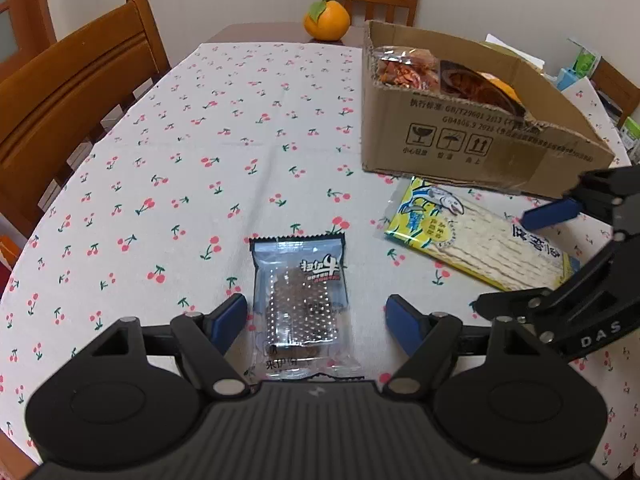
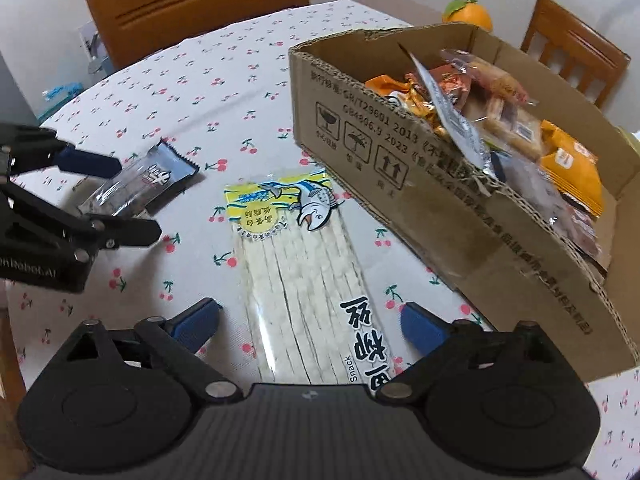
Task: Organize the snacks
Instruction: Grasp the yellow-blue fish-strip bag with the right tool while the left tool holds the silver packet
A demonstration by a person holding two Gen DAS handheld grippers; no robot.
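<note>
Both grippers, left (image 1: 316, 320) and right (image 2: 310, 320), are held apart; "Snack" is read on the fish-strip packet (image 2: 304, 280), its lower end hidden.

Table (image 1: 240, 120): bears all snacks.
Box (image 1: 460, 140): right side, packets inside.
Fish-strip packet (image 2: 304, 272): flat before the box, between the right gripper (image 2: 312, 320) fingers.
Small packet (image 1: 300, 300): left of it, between the left gripper (image 1: 316, 320) fingers.
Orange (image 1: 326, 20): far edge, behind the box.

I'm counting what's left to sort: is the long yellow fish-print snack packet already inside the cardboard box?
No: the long yellow fish-print snack packet lies flat on the cherry-print tablecloth, in front of the brown cardboard box.
</note>
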